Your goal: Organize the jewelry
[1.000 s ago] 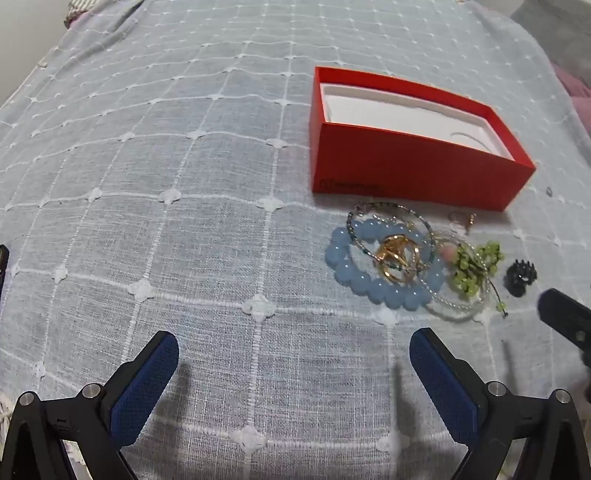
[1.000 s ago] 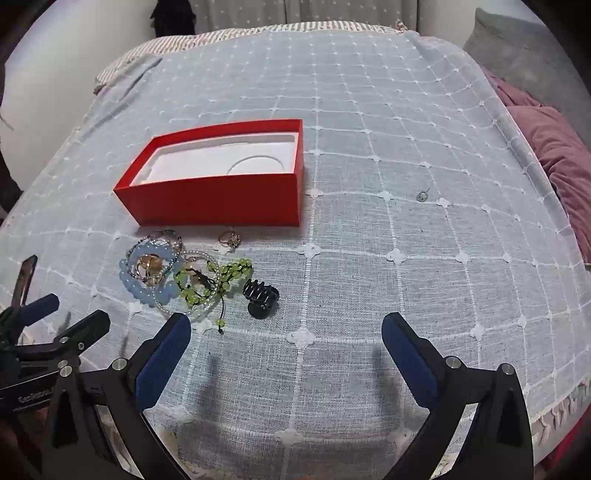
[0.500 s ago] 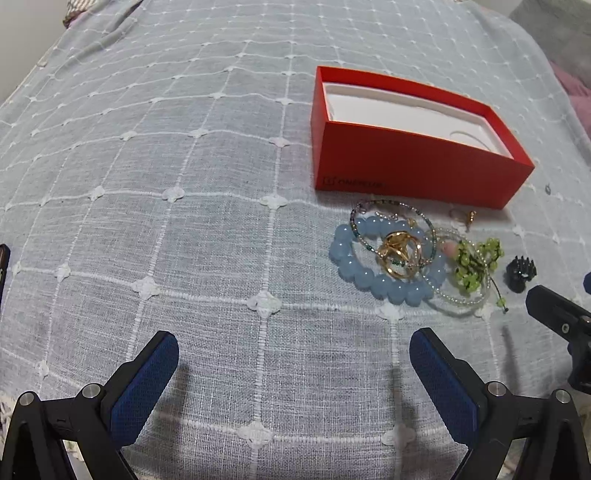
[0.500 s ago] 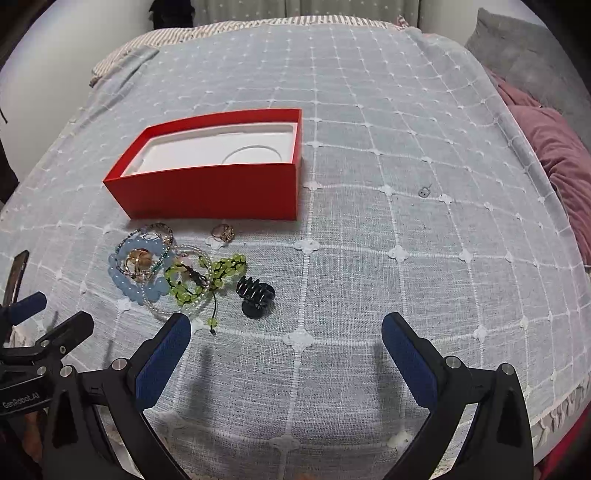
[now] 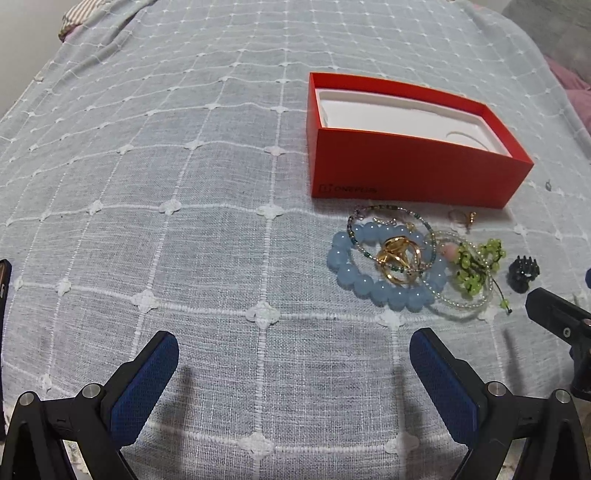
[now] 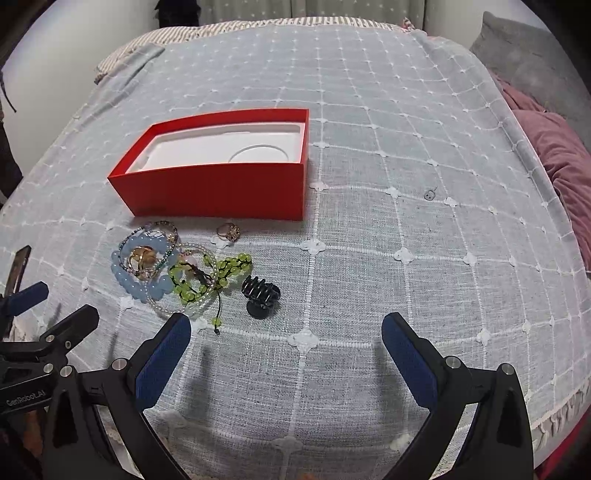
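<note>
Bedspread (image 5: 184, 221), grey with white grid stitching, under everything in both views. Red box (image 5: 406, 177), lid off, white moulded insert showing, sitting beyond the jewelry. Left gripper (image 5: 293, 373) low over bare cloth, blue pads (image 5: 146, 384) spread wide, holding nothing, touching nothing. Right gripper (image 6: 286, 354) likewise splayed full, pads (image 6: 162, 360) clear of every item, nothing between them.

Jewelry heaped just in front of the box's long side. Blue bead bracelet (image 5: 354, 280) outermost on the left of the heap; gold rings (image 5: 399, 258) lying inside its loop, crossed by a thin dark-bead bangle (image 5: 369, 218). Clear bead strand (image 5: 458, 304) overlapping the blue one on the right, with green bead bracelet (image 5: 476, 264) tangled over it and a pink bead (image 5: 451, 251) beside. Black claw clip (image 5: 521, 272) just right of the heap, apart from it. Small gold ring (image 5: 461, 218) alone, near the box wall.

Left wrist view only: printed logo on the box's near wall; tip of the right gripper intruding at the right edge, near the clip. Right wrist view only: whole insert with its round recess; left gripper (image 6: 55, 321) at lower left, beside the heap; tiny metal loop (image 6: 429, 194) well apart on the cloth to the right; pink pillow (image 6: 557, 162) and grey cushion (image 6: 524, 51) at the far edge; striped sheet (image 6: 221, 27) at the head end.
</note>
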Demonstrator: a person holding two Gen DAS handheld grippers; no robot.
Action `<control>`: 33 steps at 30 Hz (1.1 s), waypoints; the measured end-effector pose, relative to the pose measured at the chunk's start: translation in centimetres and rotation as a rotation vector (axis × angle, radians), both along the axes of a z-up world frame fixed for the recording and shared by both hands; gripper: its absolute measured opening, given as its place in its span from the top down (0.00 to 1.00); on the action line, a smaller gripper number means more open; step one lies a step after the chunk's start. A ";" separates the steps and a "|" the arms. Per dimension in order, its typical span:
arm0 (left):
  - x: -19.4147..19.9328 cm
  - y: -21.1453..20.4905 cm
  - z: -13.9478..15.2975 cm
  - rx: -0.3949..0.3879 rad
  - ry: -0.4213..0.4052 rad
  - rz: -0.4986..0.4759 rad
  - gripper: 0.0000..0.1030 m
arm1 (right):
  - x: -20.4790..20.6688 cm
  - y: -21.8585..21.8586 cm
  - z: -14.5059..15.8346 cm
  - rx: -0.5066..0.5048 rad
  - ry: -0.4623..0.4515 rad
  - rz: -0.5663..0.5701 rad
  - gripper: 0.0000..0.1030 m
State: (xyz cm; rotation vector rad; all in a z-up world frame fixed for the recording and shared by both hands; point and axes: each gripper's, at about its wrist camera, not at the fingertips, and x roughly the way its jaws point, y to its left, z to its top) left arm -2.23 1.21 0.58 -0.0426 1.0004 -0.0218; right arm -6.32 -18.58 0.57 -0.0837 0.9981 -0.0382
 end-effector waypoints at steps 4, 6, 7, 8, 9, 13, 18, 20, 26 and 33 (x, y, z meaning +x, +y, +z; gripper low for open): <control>0.1 -0.2 -0.2 0.003 0.004 0.000 0.00 | 0.0 0.2 -0.1 -0.010 -0.004 -0.001 0.00; 0.2 -0.3 -0.2 0.000 0.002 0.001 0.00 | 0.0 0.2 -0.2 -0.006 -0.003 -0.002 0.00; 0.2 -0.4 -0.1 -0.002 0.001 0.002 0.00 | 0.1 0.2 -0.2 -0.004 -0.002 -0.003 0.00; 0.1 -0.4 -0.1 -0.004 0.000 0.001 0.00 | 0.1 0.2 -0.2 -0.004 -0.001 -0.002 0.00; 0.2 -0.4 -0.1 -0.004 -0.001 0.001 0.00 | 0.1 0.2 -0.3 -0.004 0.000 -0.002 0.00; 0.3 -0.7 -0.2 -0.003 0.000 -0.003 0.00 | 0.0 0.2 -0.3 -0.003 0.002 0.002 0.00; 0.3 -1.3 -0.4 0.004 0.000 -0.002 0.00 | -0.1 0.2 -0.3 0.000 0.002 0.004 0.00; 0.2 -1.3 -0.4 0.003 -0.001 -0.001 0.00 | -0.1 0.2 -0.3 0.000 0.003 0.006 0.00; 0.1 -1.1 -0.4 0.005 -0.005 0.001 0.00 | -0.2 0.5 -0.4 0.001 0.005 0.013 0.00; 0.0 -0.4 -0.5 0.003 -0.008 -0.003 0.00 | -0.2 0.6 -0.6 0.001 0.008 0.013 0.00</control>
